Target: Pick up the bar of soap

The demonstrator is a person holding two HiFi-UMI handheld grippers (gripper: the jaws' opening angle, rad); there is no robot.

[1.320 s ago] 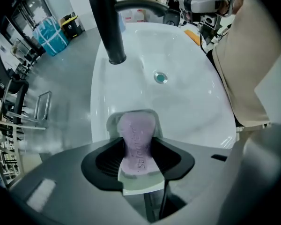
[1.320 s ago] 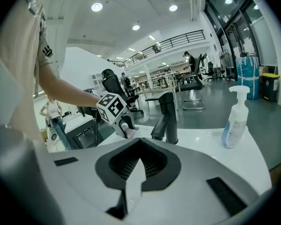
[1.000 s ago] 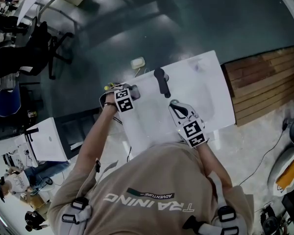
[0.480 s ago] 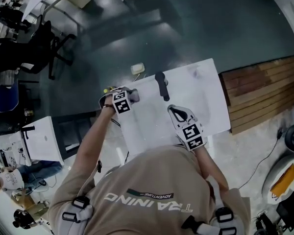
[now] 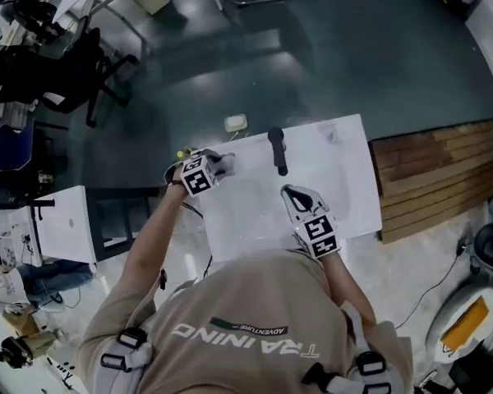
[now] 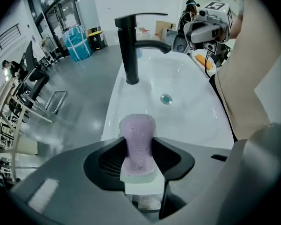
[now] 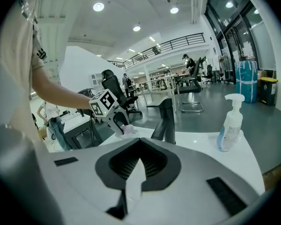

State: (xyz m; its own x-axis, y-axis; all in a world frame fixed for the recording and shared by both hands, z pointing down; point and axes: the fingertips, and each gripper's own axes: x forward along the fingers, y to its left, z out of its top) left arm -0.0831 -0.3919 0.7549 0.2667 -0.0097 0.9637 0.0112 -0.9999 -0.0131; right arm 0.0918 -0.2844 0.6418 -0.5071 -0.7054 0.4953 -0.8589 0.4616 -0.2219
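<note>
The bar of soap (image 6: 137, 137) is pale purple and stands on edge between the dark pads of my left gripper (image 6: 138, 159), which is shut on it. In the head view my left gripper (image 5: 216, 164) is over the left rim of the white sink (image 5: 337, 175). In the right gripper view the soap (image 7: 127, 130) shows at the left gripper's tip, just above that rim. My right gripper (image 5: 296, 195) hovers over the sink's near side; its jaws (image 7: 136, 165) meet with nothing between them.
A black faucet (image 6: 129, 46) stands at the sink's back edge, with the drain (image 6: 166, 98) in the basin beyond the soap. A pump bottle (image 7: 230, 123) stands on the sink's right corner. A small white object (image 5: 235, 123) lies on the floor behind the sink. Wooden boards (image 5: 431, 167) are to the right.
The head camera has shifted a little. My left gripper stays shut on the soap at the sink's left rim, and my right gripper keeps about the same place.
</note>
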